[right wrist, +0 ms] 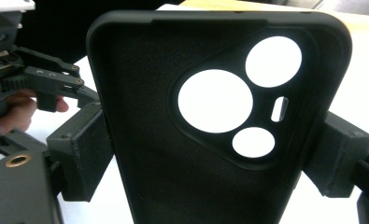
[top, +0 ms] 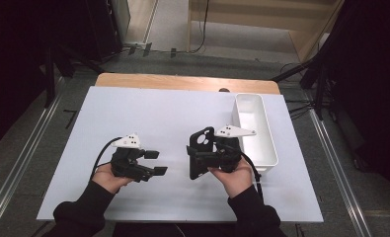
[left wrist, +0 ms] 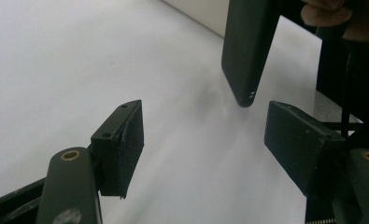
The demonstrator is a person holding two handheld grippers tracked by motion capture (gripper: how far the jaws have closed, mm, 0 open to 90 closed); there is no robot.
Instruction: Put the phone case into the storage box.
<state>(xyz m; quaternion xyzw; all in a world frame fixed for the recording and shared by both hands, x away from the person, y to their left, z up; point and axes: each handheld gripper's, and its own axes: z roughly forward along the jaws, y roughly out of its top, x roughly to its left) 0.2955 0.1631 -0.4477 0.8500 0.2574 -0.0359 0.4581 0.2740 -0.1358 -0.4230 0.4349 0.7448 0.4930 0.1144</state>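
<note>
Two hand-held grippers over the white table [top: 148, 113]. High view: right hand-held gripper [top: 198, 155] clamps a black phone case [top: 201, 148], held upright above the table, left of the white bin [top: 254, 131]. Left hand-held gripper [top: 155, 163] has jaws apart, nothing between them, near the case. Left gripper view: jaws wide apart; case corner [left wrist: 247, 51] hangs just above the table ahead. Right gripper view: jaws press both long edges of the case [right wrist: 173, 154], inner side facing the camera, camera cut-outs at upper right.
</note>
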